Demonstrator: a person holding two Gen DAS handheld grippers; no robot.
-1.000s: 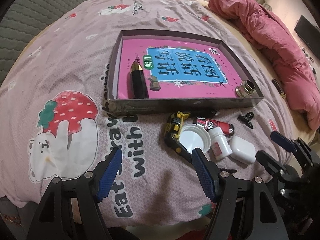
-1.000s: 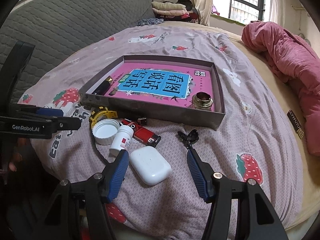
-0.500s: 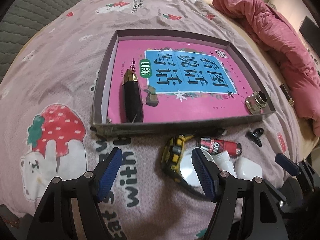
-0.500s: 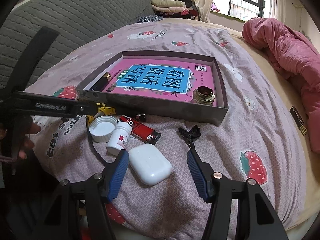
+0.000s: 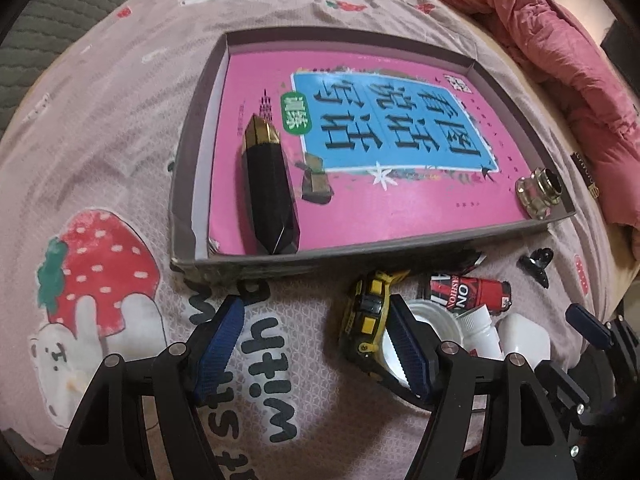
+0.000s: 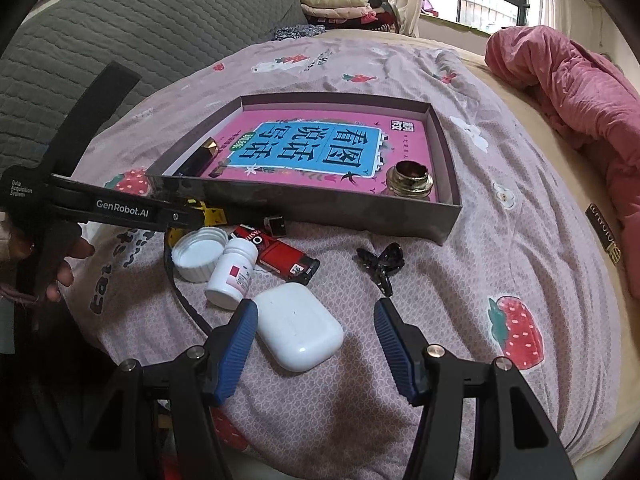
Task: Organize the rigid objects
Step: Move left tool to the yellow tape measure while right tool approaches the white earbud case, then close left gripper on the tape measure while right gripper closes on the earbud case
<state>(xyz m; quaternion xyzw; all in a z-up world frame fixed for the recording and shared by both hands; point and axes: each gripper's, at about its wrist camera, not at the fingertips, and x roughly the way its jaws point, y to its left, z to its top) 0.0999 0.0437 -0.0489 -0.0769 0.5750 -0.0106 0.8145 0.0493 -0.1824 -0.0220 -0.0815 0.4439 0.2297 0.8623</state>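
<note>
Strawberry-print bedding (image 5: pixel 120 128) covers the bed where everything lies, soft and giving under any press. On it, just in front of the shallow box (image 5: pixel 192 168), sits the yellow-and-black watch (image 5: pixel 366 312), resting on its edge with its black strap curling away beneath the white jar lid (image 6: pixel 199 252). It looks light, with a stiff, chunky case and a limp strap, so the case is probably the place to pinch, across its flat sides; the strap would likely flop and drag the lid.

Left gripper (image 5: pixel 316 340) hangs low over the sheet, its blue pads spread wide and holding nothing, the right-hand pad just beside the watch case. Near the watch lie a small white pill bottle (image 6: pixel 232 272), a red lighter (image 6: pixel 282 258), a smooth white earbud case (image 6: pixel 298 326) that would likely be slippery, and a black clip (image 6: pixel 380 262).

Right gripper (image 6: pixel 316 340) is also wide open and empty, the earbud case lying between its pads. Inside the box, on a pink book (image 5: pixel 400 216), rest a black faceted tube (image 5: pixel 270 196) and a brass fitting (image 5: pixel 540 192).
</note>
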